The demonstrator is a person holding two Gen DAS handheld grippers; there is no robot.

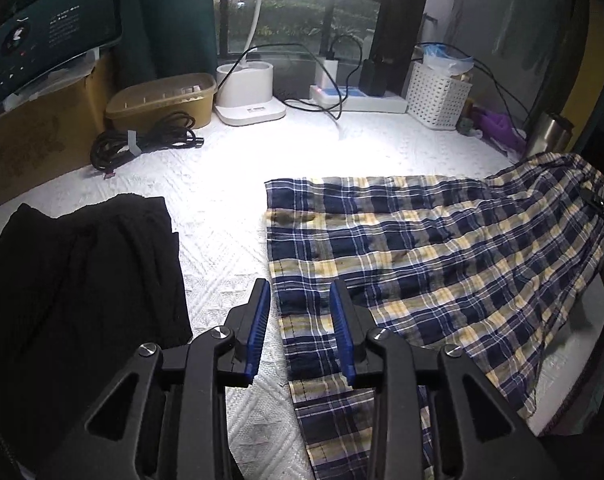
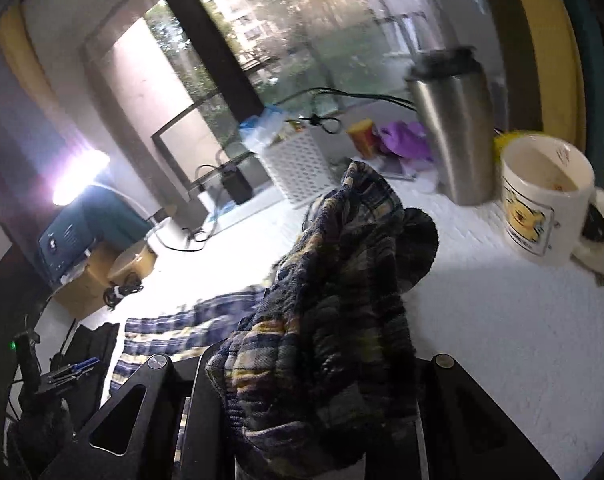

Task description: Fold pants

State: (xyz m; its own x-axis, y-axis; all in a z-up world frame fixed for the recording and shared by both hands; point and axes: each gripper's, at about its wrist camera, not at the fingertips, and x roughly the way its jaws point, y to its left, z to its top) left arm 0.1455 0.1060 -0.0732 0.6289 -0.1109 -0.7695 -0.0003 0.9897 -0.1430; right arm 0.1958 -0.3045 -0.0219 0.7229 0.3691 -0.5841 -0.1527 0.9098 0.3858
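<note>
Two grippers work plaid pants (image 1: 442,248) on a white cloth (image 1: 222,208): left gripper (image 1: 300,332) spread and empty, right gripper (image 2: 314,420) pinching bunched, lifted fabric.

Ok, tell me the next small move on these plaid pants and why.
Probably carry the right gripper across toward the leg end near the left gripper. It is clamped on a bunched end of the plaid pants, lifted off the white cover, while the rest lies flat and the left jaws stand open, empty.
</note>
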